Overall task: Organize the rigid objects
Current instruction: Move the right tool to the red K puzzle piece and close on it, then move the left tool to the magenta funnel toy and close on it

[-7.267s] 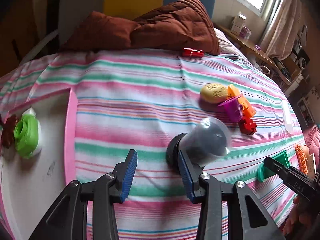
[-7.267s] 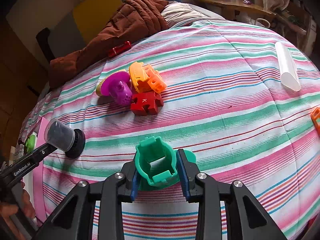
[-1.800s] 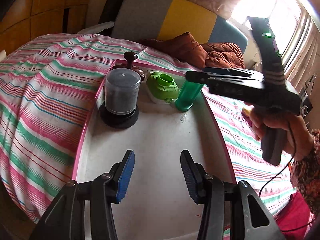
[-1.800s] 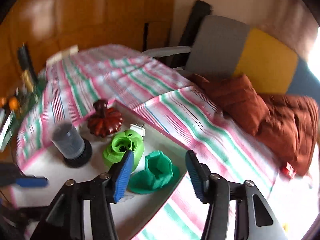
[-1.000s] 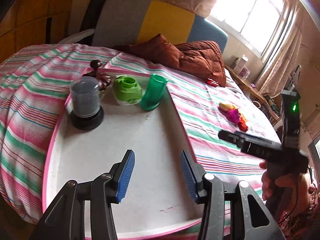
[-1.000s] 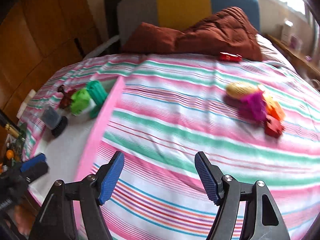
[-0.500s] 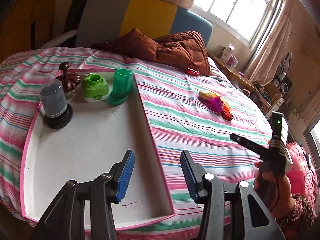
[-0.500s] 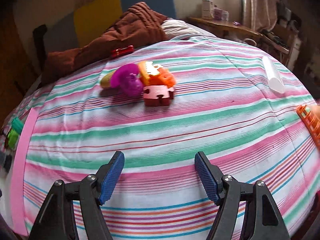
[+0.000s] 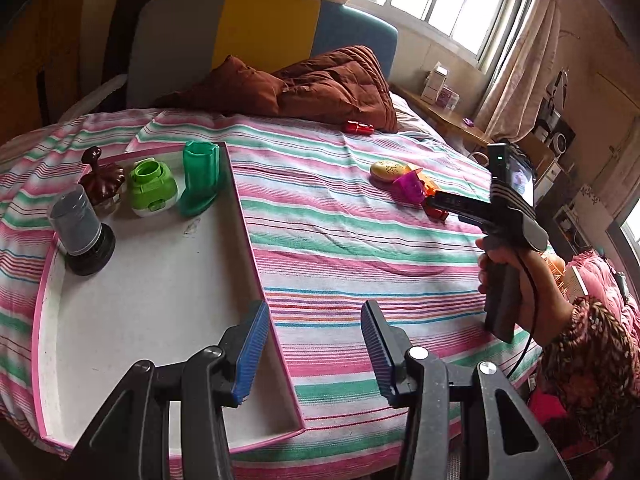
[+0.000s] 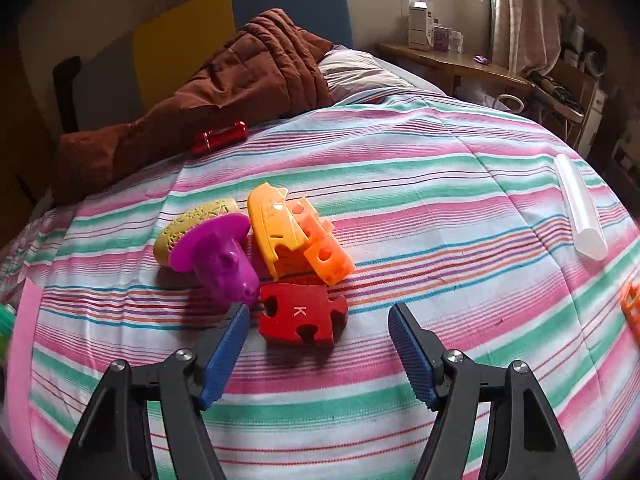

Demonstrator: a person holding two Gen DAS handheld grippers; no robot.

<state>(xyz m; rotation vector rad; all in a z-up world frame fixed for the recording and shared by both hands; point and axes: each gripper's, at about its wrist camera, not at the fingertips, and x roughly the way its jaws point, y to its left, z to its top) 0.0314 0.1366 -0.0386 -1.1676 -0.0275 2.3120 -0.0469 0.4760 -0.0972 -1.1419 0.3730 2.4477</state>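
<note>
- Left wrist view: the left gripper [image 9: 314, 346] has its jaws spread with nothing between them, poised over the near right wall of the pink-rimmed tray [image 9: 256, 248].
- Ahead and to the left of it, at the tray's far end, stand four items: a grey capped jar [image 9: 80, 232] on a black base, a brown knobbed lid [image 9: 102, 178], a light green housing [image 9: 152, 188] and a dark green boot-shaped piece [image 9: 199, 178].
- Ahead and to the right, on the striped bedspread [image 9: 352, 256], a hand [image 9: 516, 276] holds the right gripper, which points at the toy cluster.
- Right wrist view: the right gripper [image 10: 318, 330] is spread and has just been closing a little; its pads grip nothing.
- The red puzzle piece [image 10: 300, 314], marked K, lies just ahead between the fingertips, nearer the left pad.
- Beyond it lie a purple mushroom piece [image 10: 218, 256], a yellow oval [image 10: 188, 224] and orange blocks [image 10: 296, 240], all touching.
- Further ahead lies a red car [image 10: 219, 136]; to the right, well apart, a white tube [image 10: 580, 216].
</note>
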